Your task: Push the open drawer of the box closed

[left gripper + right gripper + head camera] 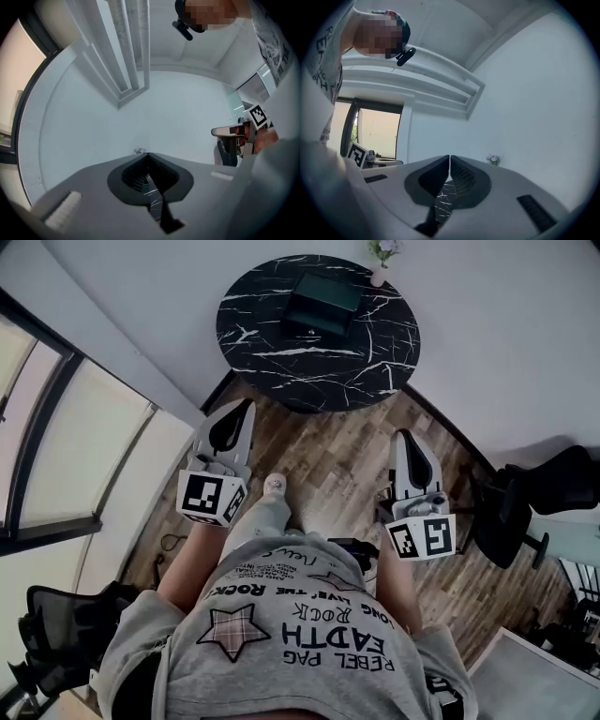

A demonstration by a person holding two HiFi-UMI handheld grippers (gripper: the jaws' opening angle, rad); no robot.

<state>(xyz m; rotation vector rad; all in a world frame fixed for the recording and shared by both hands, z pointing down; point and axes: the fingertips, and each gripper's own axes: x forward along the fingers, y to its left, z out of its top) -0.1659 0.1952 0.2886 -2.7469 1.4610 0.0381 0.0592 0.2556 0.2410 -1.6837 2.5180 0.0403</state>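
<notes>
While both grippers are well short of the furniture, the step in hand reads as the approach and not the push itself. Nearest, below the person's grey printed shirt, the left gripper (241, 414) points toward eleven o'clock and the right gripper (406, 437) toward one o'clock, both held out over the wooden floor (328, 460). Each gripper view shows the same thing: the left gripper (148, 155) has its jaws pressed together with nothing between them, and the right gripper (450, 157) is likewise closed and empty. Farther out, at twelve o'clock, stands the round black marble table (272, 357), and on its far half lies the dark green box (323, 302), well apart from either gripper. Its near edge seems to jut toward the person as a drawer would, though it is too small to be sure. A little vase of flowers (380, 261) sits just beyond the box at one o'clock. Closed jaws suit a push — the next move likely calls for bringing one blunt tip square against the drawer's front, perhaps steadying the box with the other, since a light box could slide across the smooth top.
</notes>
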